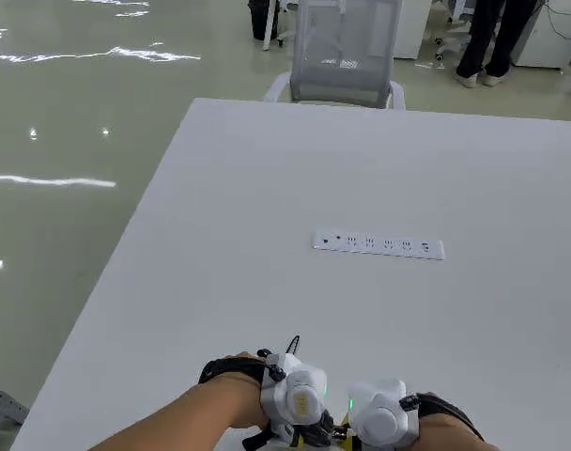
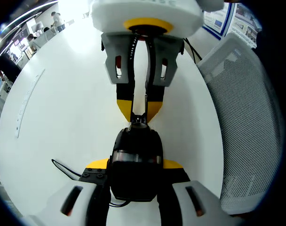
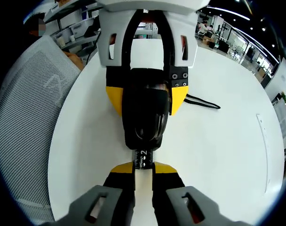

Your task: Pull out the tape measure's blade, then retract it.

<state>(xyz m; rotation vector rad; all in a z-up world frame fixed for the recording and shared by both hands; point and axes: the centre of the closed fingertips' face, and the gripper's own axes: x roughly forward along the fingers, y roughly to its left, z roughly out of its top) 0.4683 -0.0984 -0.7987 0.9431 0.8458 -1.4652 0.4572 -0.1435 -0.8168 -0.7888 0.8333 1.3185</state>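
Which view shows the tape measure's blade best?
The right gripper view: the short stretch of blade, printed marks visible, runs from the black case into the right claw. The left gripper view shows a thin sliver past the case. In the head view it is too small to tell.

White table [image 1: 267, 235]; power strip [image 1: 378, 244] lying flat mid-table. Grey mesh chair [image 1: 347, 47] at far edge. Glossy floor [image 1: 69, 141] left.
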